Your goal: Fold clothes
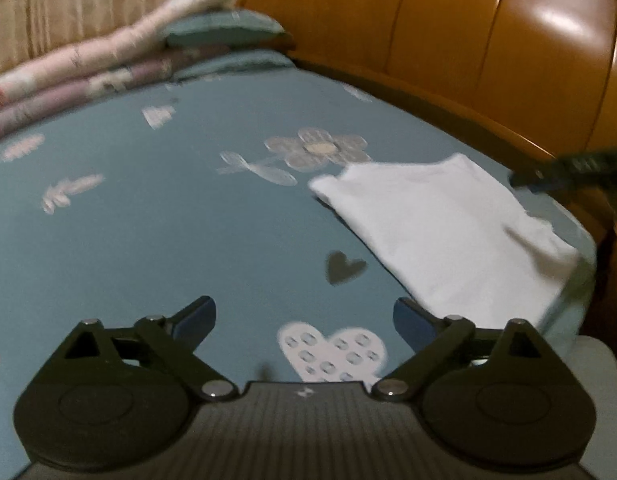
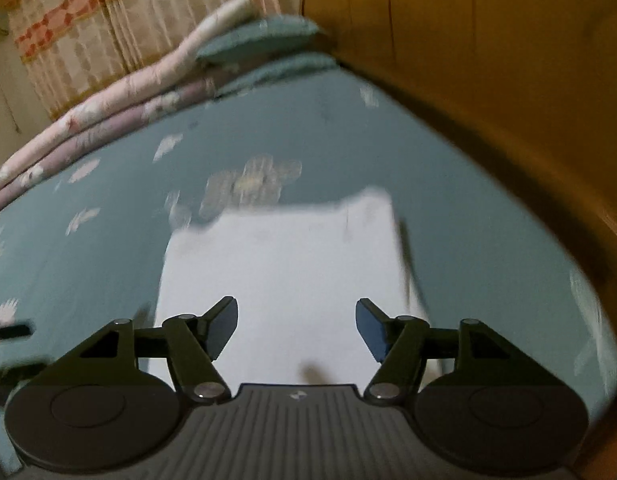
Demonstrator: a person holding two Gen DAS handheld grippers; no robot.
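A folded white garment (image 1: 440, 232) lies flat on the blue patterned bedsheet (image 1: 148, 240), near the bed's right edge. My left gripper (image 1: 304, 320) is open and empty, above the sheet to the left of the garment. My right gripper (image 2: 296, 324) is open and empty, directly above the near part of the garment (image 2: 284, 272). The tip of the right gripper (image 1: 564, 170) shows at the right edge of the left wrist view, beyond the garment. Both views are motion-blurred.
A wooden headboard (image 1: 468, 40) runs along the far right. Folded pink quilts (image 1: 88, 68) and a blue pillow (image 1: 224, 28) are stacked at the far left. Striped curtains (image 2: 128, 20) hang behind. The sheet (image 2: 88, 260) stretches left of the garment.
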